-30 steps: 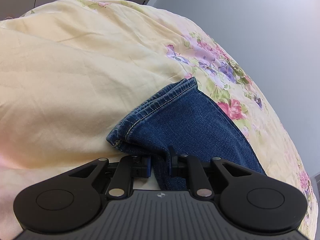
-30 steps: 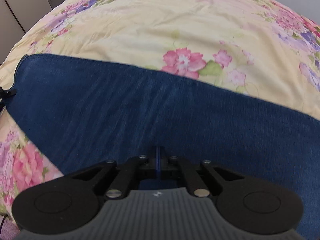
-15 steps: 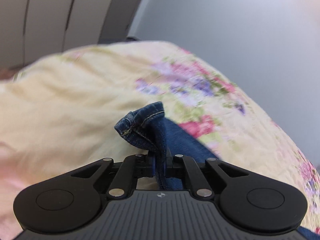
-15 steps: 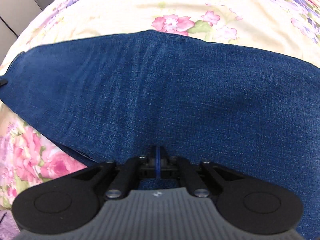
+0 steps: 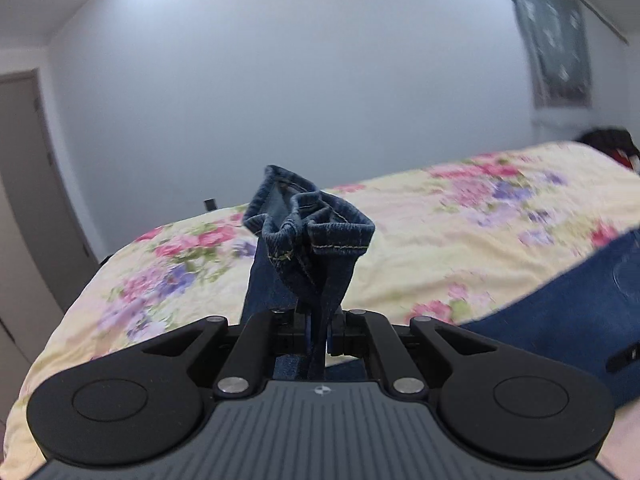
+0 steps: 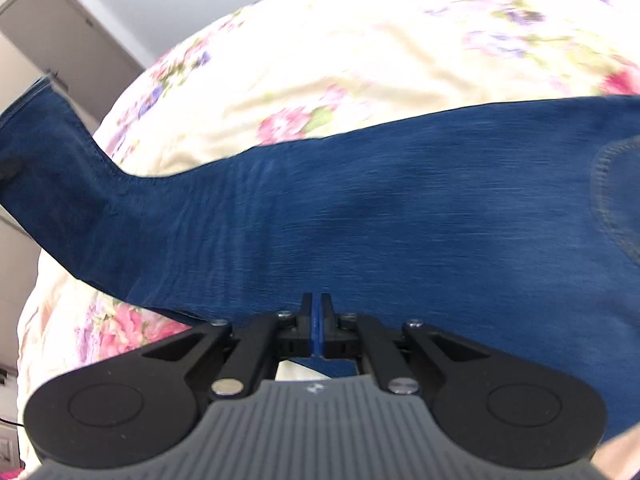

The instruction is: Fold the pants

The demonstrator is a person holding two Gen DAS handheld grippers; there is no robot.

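Left claw [image 5: 317, 334] clamped on bunched jeans leg hem [image 5: 310, 240], hem lifted off floral bedspread [image 5: 460, 216], 12 o'clock of claw. Right claw [image 6: 316, 330] pinched shut on near edge of jeans [image 6: 360, 208], which lie across bed. Advice: carry hem toward waist end at 3 o'clock, keep both grips firm, leg taut, align edges before lowering.

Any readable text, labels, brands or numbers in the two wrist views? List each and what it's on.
No readable text in either view.
Left gripper body: a small round emblem, no letters.
Right gripper body: the same kind of mark, blurred.
Wall hanging: pale marks, too blurred to read.
Jeans and bedspread: no label or print visible.
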